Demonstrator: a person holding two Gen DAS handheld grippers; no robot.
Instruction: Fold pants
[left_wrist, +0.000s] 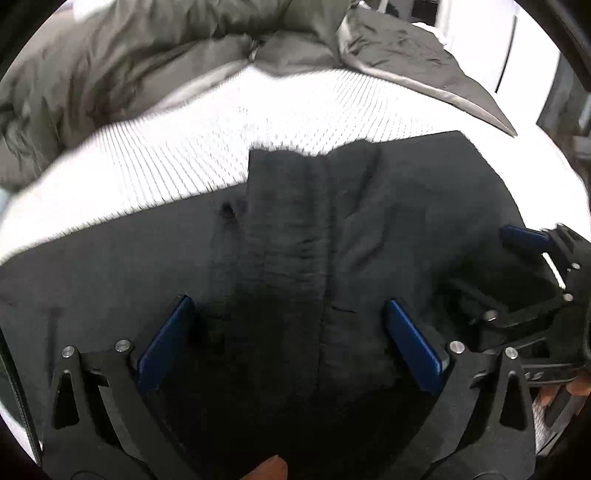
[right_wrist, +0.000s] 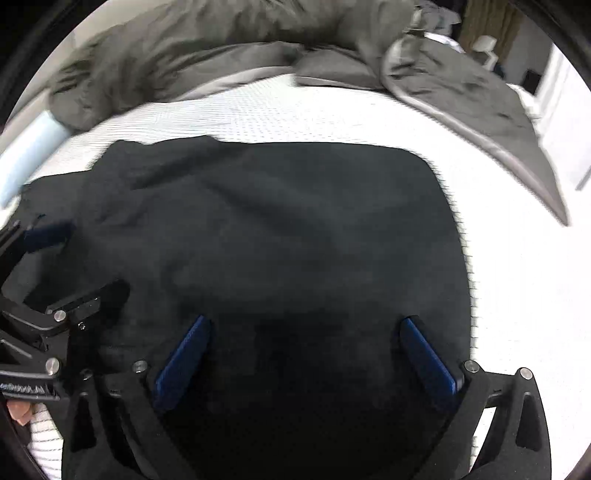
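Both the left gripper (left_wrist: 288, 332) and right gripper (right_wrist: 304, 350) hover wide open, empty, over the dark pants (right_wrist: 277, 221) on the bed (right_wrist: 517, 295); looks mid-fold; next they need an edge to pinch.

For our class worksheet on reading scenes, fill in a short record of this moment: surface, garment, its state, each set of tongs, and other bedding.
surface: white mattress
garment: dark pants, spread on the mattress
garment state: partly folded; a ridged bunch runs up the middle
left tongs: open, above the pants, gripping nothing
right tongs: open, above the pants, gripping nothing
other bedding: grey duvet bunched at the far edge
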